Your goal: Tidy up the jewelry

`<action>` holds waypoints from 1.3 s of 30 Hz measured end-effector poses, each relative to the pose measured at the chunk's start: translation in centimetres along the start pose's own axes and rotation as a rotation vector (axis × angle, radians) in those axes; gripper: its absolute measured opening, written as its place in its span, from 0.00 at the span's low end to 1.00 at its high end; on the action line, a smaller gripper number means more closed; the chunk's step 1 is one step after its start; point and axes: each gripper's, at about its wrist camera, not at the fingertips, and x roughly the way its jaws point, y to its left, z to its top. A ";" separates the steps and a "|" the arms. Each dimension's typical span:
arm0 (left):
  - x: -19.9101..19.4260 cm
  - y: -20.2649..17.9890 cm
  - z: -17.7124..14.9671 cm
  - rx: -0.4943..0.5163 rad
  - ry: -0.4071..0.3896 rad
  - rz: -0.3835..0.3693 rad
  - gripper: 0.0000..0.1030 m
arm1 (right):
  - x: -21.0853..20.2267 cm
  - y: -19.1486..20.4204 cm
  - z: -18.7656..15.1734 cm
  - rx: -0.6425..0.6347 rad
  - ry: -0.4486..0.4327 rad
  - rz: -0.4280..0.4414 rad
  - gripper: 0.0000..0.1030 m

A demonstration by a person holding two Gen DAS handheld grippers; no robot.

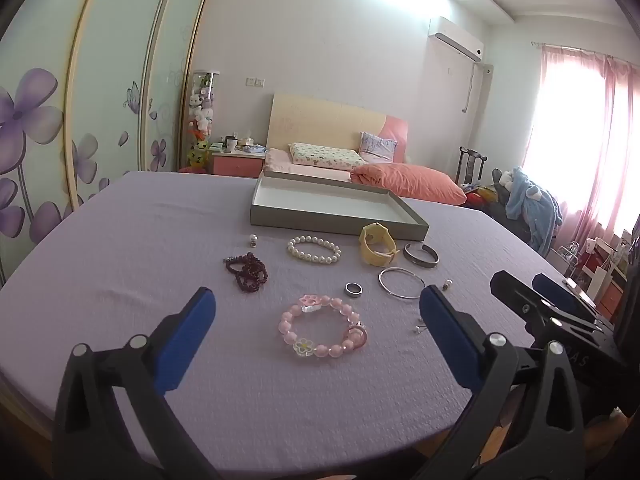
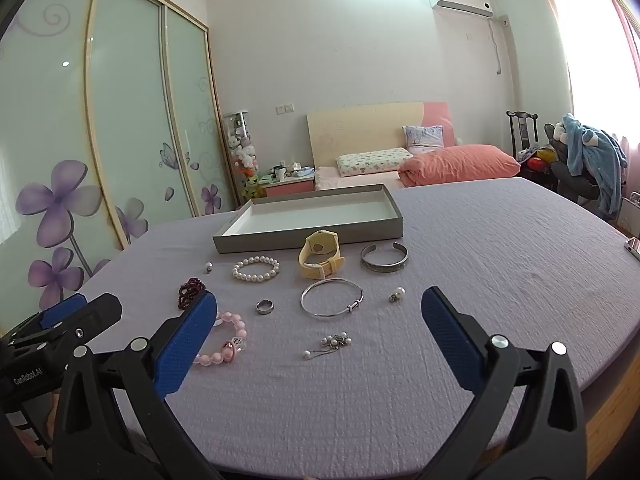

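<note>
Jewelry lies scattered on a lilac tablecloth in front of a shallow grey tray [image 1: 280, 220] [image 2: 320, 236] with a white inside. A pink bead bracelet [image 1: 320, 326] [image 2: 224, 340] lies nearest my left gripper [image 1: 318, 300], which is open and above the cloth. A white pearl bracelet [image 1: 313, 250] [image 2: 256, 268], a dark red bead strand [image 1: 246, 270] [image 2: 190, 292], a yellow watch [image 1: 378, 244] [image 2: 320, 256], a silver cuff [image 1: 420, 256] [image 2: 384, 260], a thin silver bangle [image 1: 401, 283] [image 2: 332, 297], a ring [image 1: 353, 289] [image 2: 265, 306] and pearl earrings [image 2: 330, 344] lie apart. My right gripper [image 2: 320, 304] is open, empty.
A phone [image 2: 634, 246] lies at the table's right edge. Behind the table are a bed with pink bedding [image 1: 408, 180], a wardrobe with flower-print doors [image 2: 120, 120] on the left, and a chair with blue clothing [image 2: 592, 160] near the window.
</note>
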 end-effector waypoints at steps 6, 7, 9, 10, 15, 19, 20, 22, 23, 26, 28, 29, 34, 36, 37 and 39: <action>-0.1 0.0 0.0 -0.003 -0.003 0.000 0.98 | -0.1 0.0 0.1 -0.001 -0.002 -0.002 0.99; -0.2 -0.1 0.0 -0.004 -0.003 0.001 0.98 | -0.1 0.0 0.1 -0.001 -0.002 0.000 0.99; 0.1 -0.1 -0.1 -0.004 0.000 0.000 0.98 | -0.1 0.0 0.1 -0.001 -0.002 0.000 0.99; 0.0 -0.1 -0.1 -0.005 0.000 0.001 0.98 | -0.1 0.0 0.1 -0.001 -0.002 0.000 0.99; 0.0 0.2 -0.2 -0.008 0.000 0.000 0.98 | -0.2 -0.1 0.1 -0.001 -0.004 0.000 0.99; 0.0 0.2 -0.2 -0.008 0.001 -0.001 0.98 | -0.2 0.0 0.1 -0.001 -0.004 0.000 0.99; 0.0 0.3 -0.2 -0.009 0.001 -0.001 0.98 | -0.2 0.0 0.1 -0.002 -0.004 -0.001 0.99; 0.0 0.3 -0.2 -0.010 0.001 -0.002 0.98 | -0.1 0.0 0.1 -0.002 -0.003 0.000 0.99; 0.0 0.3 -0.2 -0.010 0.001 -0.002 0.98 | -0.1 0.0 0.1 -0.002 -0.003 0.001 0.99; 0.0 0.3 -0.2 -0.012 0.002 -0.003 0.98 | -0.2 0.0 0.1 -0.002 -0.004 0.000 0.99; 0.0 0.3 -0.2 -0.011 0.002 -0.004 0.98 | -0.2 0.0 0.1 -0.002 -0.004 0.000 0.99; 0.0 0.4 -0.2 -0.011 0.002 -0.004 0.98 | -0.2 0.0 0.1 -0.001 -0.004 0.000 0.99; -0.1 0.3 -0.2 -0.013 0.001 -0.004 0.98 | -0.1 0.0 0.1 -0.002 -0.004 0.000 0.99; -0.1 0.3 -0.2 -0.014 0.001 -0.003 0.98 | -0.1 0.1 0.1 -0.002 -0.004 -0.001 0.99; -0.1 0.3 -0.2 -0.013 0.001 -0.003 0.98 | -0.1 0.0 0.1 -0.002 -0.004 0.000 0.99; -0.1 0.3 -0.2 -0.013 0.000 -0.004 0.98 | -0.1 0.1 0.1 -0.002 -0.005 0.000 0.99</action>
